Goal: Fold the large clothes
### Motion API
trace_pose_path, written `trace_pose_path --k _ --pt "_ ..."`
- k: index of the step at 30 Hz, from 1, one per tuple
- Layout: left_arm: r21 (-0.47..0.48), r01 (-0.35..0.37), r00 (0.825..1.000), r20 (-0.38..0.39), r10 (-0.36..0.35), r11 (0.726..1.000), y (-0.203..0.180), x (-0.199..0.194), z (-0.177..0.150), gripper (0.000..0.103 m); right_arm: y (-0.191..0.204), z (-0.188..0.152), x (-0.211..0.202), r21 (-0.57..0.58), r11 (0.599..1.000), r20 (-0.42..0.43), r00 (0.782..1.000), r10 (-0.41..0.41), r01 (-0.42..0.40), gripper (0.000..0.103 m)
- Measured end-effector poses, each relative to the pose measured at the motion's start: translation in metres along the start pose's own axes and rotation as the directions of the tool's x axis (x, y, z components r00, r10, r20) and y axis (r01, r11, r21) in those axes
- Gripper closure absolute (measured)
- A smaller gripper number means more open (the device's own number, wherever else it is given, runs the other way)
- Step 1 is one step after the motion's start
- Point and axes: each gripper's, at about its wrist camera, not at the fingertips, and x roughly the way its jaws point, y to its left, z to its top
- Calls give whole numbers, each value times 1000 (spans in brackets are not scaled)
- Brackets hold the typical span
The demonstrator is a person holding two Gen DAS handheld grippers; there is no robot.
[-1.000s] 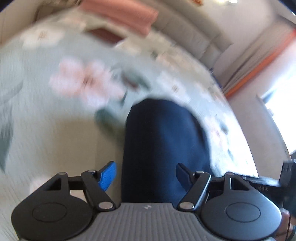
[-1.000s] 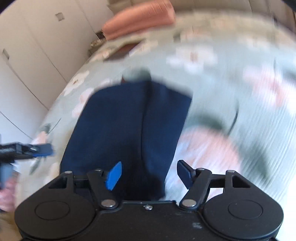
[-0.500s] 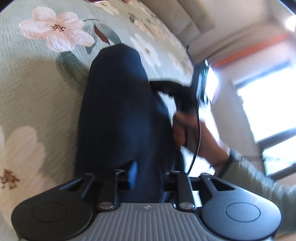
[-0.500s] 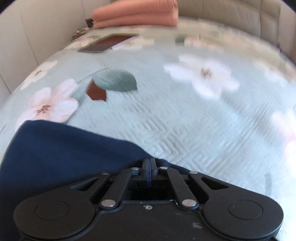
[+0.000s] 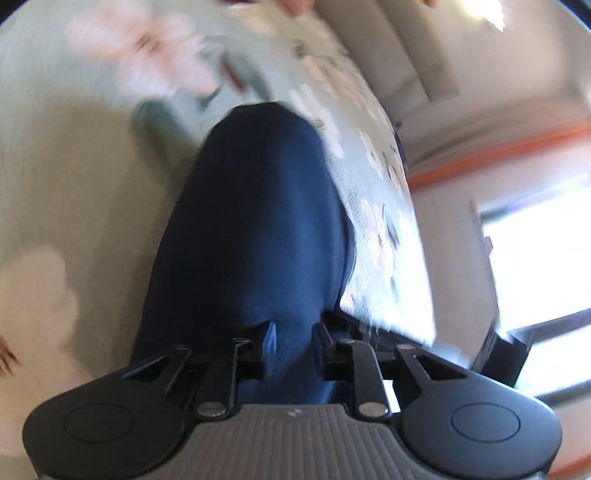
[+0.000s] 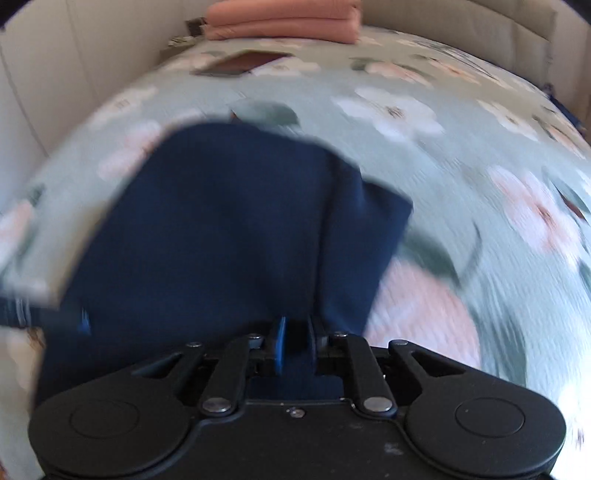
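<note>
A dark navy garment [image 5: 258,229] lies folded in a long strip on the green floral bedspread [image 5: 74,177]. My left gripper [image 5: 291,338] has its fingers closed in on the near end of the garment, with cloth between them. In the right wrist view the same navy garment [image 6: 221,229] spreads ahead of my right gripper [image 6: 295,341], whose fingers pinch a fold at its near edge. The left gripper's blue tip [image 6: 83,325] shows at the garment's left edge. Both views are motion-blurred.
Folded salmon-pink cloth [image 6: 284,18] is stacked at the far end of the bed, with a dark flat object [image 6: 240,62] lying before it. A padded beige headboard [image 6: 480,33] runs behind. A bright window [image 5: 535,251] and orange-trimmed curtain [image 5: 498,155] are to the right.
Both grippers went from wide open to closed on the garment. The right gripper has since pulled up and back, so more navy cloth shows ahead of it. The left view swung towards the bed.
</note>
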Motion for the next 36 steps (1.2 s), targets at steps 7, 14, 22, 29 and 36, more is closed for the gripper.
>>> trace_pose_path --k 7,14,22,29,36 --pt "-14 -45 995 -92 43 999 14 -14 -26 95 0 -48 -14 47 997 -147 988 -55 63 90" --pt "78 -126 981 -137 136 989 -3 -27 -32 94 6 -43 -55 145 988 -113 993 -34 50 88" --pt "393 -282 957 55 284 875 -105 -85 -14 77 26 -21 -109 255 967 -141 990 20 17 41" --pt "522 -254 966 173 191 814 -207 -140 -9 33 47 40 -192 261 965 15 1000 -15 10 26" --pt "558 -476 875 374 307 680 -271 -188 -12 20 60 71 -235 267 954 -23 991 -134 135 23"
